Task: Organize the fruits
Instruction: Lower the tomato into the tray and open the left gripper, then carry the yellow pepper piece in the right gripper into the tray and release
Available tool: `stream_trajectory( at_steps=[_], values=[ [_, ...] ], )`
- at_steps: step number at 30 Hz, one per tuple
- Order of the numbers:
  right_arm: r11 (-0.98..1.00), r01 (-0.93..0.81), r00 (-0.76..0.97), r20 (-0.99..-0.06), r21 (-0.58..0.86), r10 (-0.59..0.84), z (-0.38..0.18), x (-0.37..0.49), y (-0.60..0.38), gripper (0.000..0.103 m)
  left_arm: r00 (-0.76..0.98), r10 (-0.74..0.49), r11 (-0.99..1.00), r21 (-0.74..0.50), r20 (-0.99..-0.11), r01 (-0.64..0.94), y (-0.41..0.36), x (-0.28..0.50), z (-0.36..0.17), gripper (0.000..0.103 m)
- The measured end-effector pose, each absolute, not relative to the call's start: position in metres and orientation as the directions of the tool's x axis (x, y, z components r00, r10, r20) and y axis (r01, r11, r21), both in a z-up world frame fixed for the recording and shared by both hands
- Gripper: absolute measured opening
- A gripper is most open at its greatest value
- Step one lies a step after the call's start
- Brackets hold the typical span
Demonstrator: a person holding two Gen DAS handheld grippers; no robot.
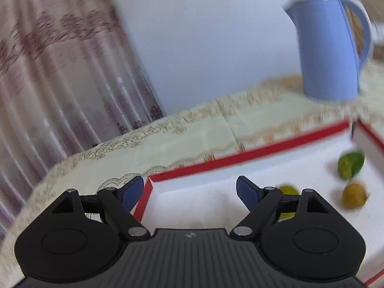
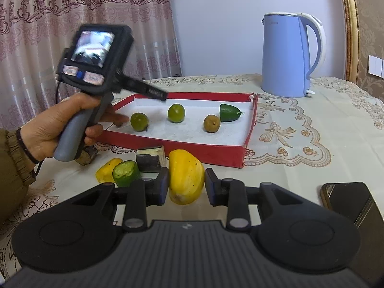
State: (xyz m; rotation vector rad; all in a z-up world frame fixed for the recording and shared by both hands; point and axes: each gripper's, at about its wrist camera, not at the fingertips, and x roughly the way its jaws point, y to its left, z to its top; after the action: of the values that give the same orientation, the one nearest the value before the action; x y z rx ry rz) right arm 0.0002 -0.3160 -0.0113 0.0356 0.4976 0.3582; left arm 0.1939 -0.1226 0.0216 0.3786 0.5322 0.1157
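Two views, left wrist first. Left tongs stand apart with nothing between the pads, hanging over the near-left corner of the red tray. Frame is motion-blurred. Three small fruits sit on the tray floor, all off to the right of the tongs: one green, one brownish, one yellow-green half hidden behind the right finger. Blue kettle stands beyond the tray on the tabletop.

Right wrist view: right tongs are clamped on a yellow fruit piece, long axis roughly upright between the pads. Tray lies straight ahead, just beyond the held piece, near wall facing the tongs. Judgement: the piece must clear that wall before release. Free floor shows in the front-right part of the tray. Left hand hovers at the tray's left end. Green chunk, another yellow piece and a dark block wait on the tabletop left of the right tongs, between the two hands. Phone lies to the right.
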Motion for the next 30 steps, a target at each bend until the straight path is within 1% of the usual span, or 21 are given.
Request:
stream_trajectory(
  at_steps=[3, 6, 7, 9, 12, 17, 19, 22, 24, 26, 30],
  values=[
    [0.937, -0.328, 0.820, -0.458, 0.118, 0.345, -0.010, -0.001, -0.316, 0.030, 0.839, 0.229, 0.884, 0.466, -0.494, 0.032, -0.134, 0.196, 0.008, 0.084],
    [0.938, -0.325, 0.820, -0.460, 0.118, 0.341, -0.010, 0.000, -0.316, 0.030, 0.869, 0.262, 0.832, 0.554, -0.421, 0.018, -0.146, 0.186, 0.005, 0.085],
    [0.939, -0.324, 0.820, -0.460, 0.118, 0.341, -0.010, 0.000, -0.316, 0.030, 0.870, 0.263, 0.826, 0.563, -0.418, 0.021, -0.148, 0.184, 0.005, 0.085],
    [0.938, -0.325, 0.819, -0.460, 0.122, 0.344, -0.010, 0.001, -0.316, 0.030, 0.864, 0.257, 0.820, 0.571, -0.434, 0.043, -0.152, 0.184, 0.004, 0.089],
    [0.939, -0.323, 0.820, -0.460, 0.123, 0.342, -0.010, 0.001, -0.316, 0.030, 0.849, 0.256, 0.821, 0.568, -0.462, 0.062, -0.155, 0.189, 0.003, 0.089],
    [0.941, -0.317, 0.826, -0.451, 0.122, 0.337, -0.006, 0.001, -0.319, 0.030, 0.823, 0.250, 0.863, 0.502, -0.510, 0.049, -0.149, 0.184, 0.006, 0.089],
    [0.941, -0.316, 0.830, -0.446, 0.118, 0.335, -0.004, 0.002, -0.320, 0.030, 0.824, 0.259, 0.903, 0.430, -0.504, -0.021, -0.135, 0.175, 0.019, 0.089],
    [0.942, -0.317, 0.836, -0.438, 0.109, 0.332, 0.000, 0.004, -0.321, 0.030, 0.851, 0.254, 0.945, 0.305, -0.459, -0.117, -0.107, 0.146, 0.041, 0.090],
    [0.943, -0.317, 0.839, -0.433, 0.101, 0.329, 0.004, 0.007, -0.321, 0.030, 0.869, 0.262, 0.957, 0.229, -0.419, -0.178, -0.084, 0.121, 0.051, 0.098],
    [0.944, -0.318, 0.843, -0.429, 0.088, 0.324, 0.007, 0.011, -0.320, 0.030, 0.881, 0.287, 0.956, 0.178, -0.377, -0.235, -0.064, 0.101, 0.054, 0.101],
    [0.945, -0.321, 0.850, -0.422, 0.061, 0.316, 0.014, 0.023, -0.313, 0.030, 0.908, 0.312, 0.950, 0.083, -0.281, -0.301, -0.031, 0.079, 0.051, 0.101]
  ],
)
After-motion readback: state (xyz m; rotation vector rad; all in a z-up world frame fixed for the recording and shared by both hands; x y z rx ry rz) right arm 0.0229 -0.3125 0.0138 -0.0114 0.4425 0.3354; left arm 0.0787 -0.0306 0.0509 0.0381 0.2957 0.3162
